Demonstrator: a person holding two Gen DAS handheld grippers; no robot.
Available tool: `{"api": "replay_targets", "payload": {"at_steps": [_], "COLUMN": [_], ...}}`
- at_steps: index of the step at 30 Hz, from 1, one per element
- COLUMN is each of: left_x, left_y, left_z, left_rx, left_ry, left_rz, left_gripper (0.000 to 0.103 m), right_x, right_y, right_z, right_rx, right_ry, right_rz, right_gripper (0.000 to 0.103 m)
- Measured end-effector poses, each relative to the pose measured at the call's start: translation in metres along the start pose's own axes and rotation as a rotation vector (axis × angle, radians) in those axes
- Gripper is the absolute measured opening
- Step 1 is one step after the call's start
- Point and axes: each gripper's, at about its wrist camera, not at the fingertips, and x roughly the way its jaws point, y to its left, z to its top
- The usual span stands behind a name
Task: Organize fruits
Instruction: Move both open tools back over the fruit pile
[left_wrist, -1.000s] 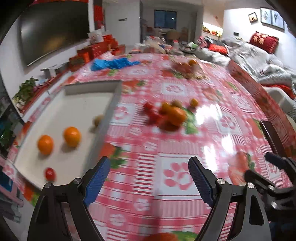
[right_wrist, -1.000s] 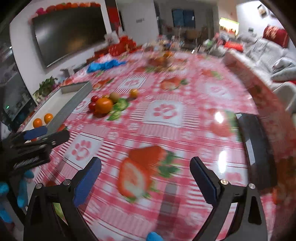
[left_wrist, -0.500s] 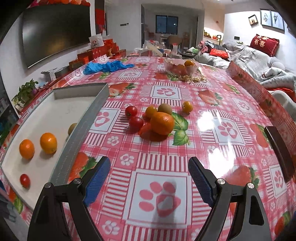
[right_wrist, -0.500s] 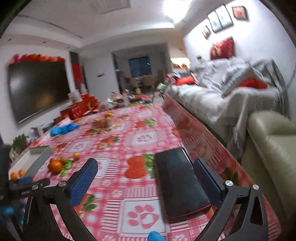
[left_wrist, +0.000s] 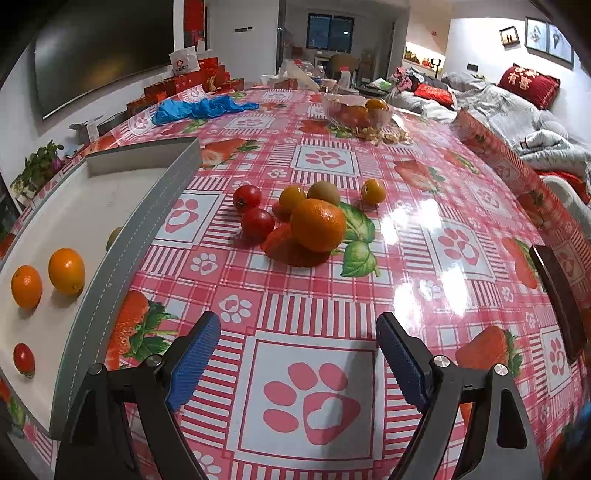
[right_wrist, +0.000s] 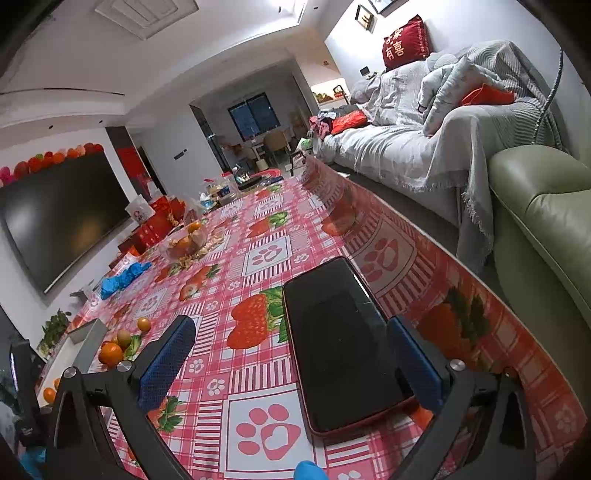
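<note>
Left wrist view: the left gripper (left_wrist: 297, 356) hangs over a glossy, red-and-pink checked tablecloth (left_wrist: 369, 147) printed with paws and strawberries, its ribbed blue pads apart with nothing between them. Ahead lies a loose cluster of fruit: a round, dimpled big orange (left_wrist: 317, 229), two smooth red tomatoes (left_wrist: 252, 209), a fuzzy brown kiwi (left_wrist: 323, 193) and two small oranges (left_wrist: 373, 191). To the left sits a white tray (left_wrist: 147, 221) with a stitched grey rim; it holds two oranges (left_wrist: 46, 276), a small tomato (left_wrist: 23, 358) and a greenish fruit half hidden by the rim. Farther off, a clear glass bowl (left_wrist: 356, 110) contains oranges, with peel scraps beside it.

Right wrist view: the right gripper (right_wrist: 290, 363) has just been opening and its jaws stand wide. A flat black phone (right_wrist: 340, 350) with a red edge lies on the cloth between them, its right edge close to the right pad; whether they touch is unclear. The fruit cluster is far off at the left.
</note>
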Motion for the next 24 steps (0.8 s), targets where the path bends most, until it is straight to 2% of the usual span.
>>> {"api": "replay_targets", "payload": {"at_steps": [6, 12, 24], "left_x": [-0.001, -0.001, -0.001], "left_y": [-0.004, 0.001, 0.002], "left_z": [-0.002, 0.001, -0.001], "left_rx": [0.026, -0.001, -0.001], "left_ry": [0.003, 0.004, -0.01], "left_rz": [0.002, -0.027, -0.021], "left_gripper": [0.087, 0.087, 0.087], "right_x": [0.003, 0.008, 0.012], "right_y": [0.0, -0.001, -0.003], "right_z": [0.0, 0.001, 0.001], "right_rx": [0.005, 0.025, 0.028], "right_ry": [0.016, 0.043, 0.055], "right_rz": [0.002, -0.021, -0.026], "right_gripper": [0.103, 0.103, 0.103]}}
